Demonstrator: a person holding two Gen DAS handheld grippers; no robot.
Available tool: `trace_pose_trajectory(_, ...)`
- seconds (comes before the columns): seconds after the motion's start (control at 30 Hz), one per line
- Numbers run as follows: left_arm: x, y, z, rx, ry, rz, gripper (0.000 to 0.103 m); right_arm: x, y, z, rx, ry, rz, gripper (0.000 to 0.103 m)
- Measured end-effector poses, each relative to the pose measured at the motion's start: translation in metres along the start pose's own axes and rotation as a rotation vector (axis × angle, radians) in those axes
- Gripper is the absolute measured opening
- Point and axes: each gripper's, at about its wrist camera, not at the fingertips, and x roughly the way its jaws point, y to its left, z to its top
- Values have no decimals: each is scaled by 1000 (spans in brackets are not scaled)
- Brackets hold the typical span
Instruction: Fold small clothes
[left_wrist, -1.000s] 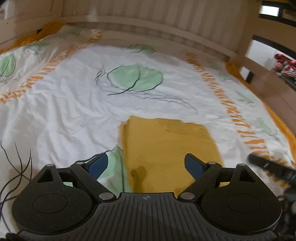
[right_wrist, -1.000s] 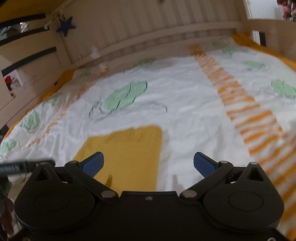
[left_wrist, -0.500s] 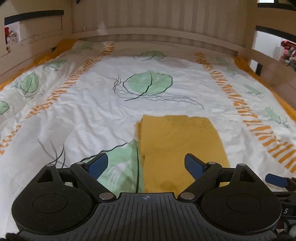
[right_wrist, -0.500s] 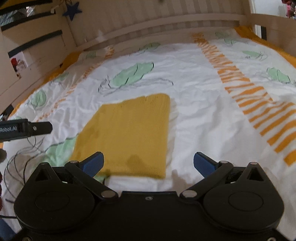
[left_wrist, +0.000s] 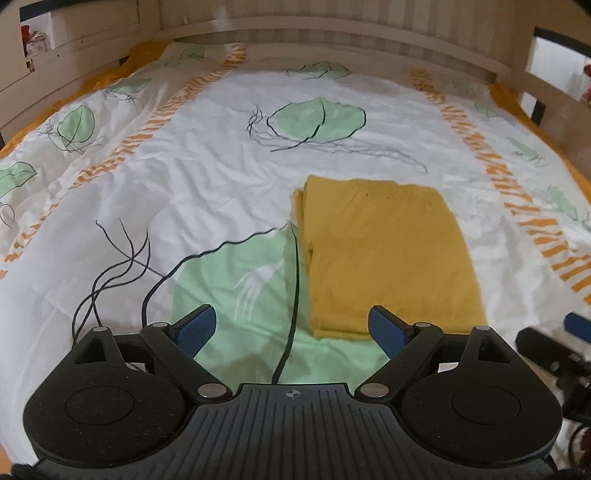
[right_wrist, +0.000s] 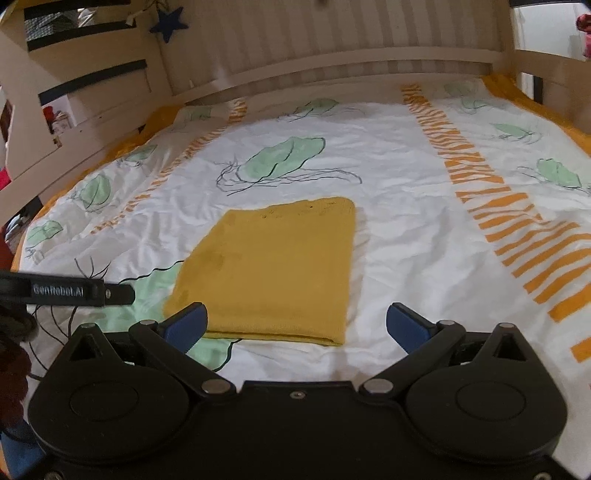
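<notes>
A mustard-yellow knitted garment (right_wrist: 273, 269), folded into a flat rectangle, lies just ahead of both claws. The left gripper (left_wrist: 291, 326) and right gripper (right_wrist: 295, 323) gape wide, holding nothing, touching nothing. Around it spreads a white bedsheet with green leaves and orange stripes (left_wrist: 207, 173), beyond it a pale slatted wooden headboard (right_wrist: 332, 33).

- A bed (left_wrist: 207, 177) fills the view, under a white cover printed with green leaves and orange stripes.
- A slatted wood headboard (right_wrist: 332, 48) stands behind.
- A blue star (right_wrist: 168, 23) hangs left of it.
</notes>
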Motion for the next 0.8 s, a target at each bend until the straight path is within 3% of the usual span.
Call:
trace_pose_trajectory(0.2, 4, -1, -7, 3, 35, -10, 90, 4, 3, 2, 18, 65, -114, 103)
trace_pose_trajectory(0.4, 9, 0, -12, -5, 74, -26, 89, 8, 0, 0, 45, 106, -74, 103)
trace_pose_trajectory(0.8, 18, 3, -16, -16, 117, -23, 89, 13, -3, -1, 85, 139, -78, 103)
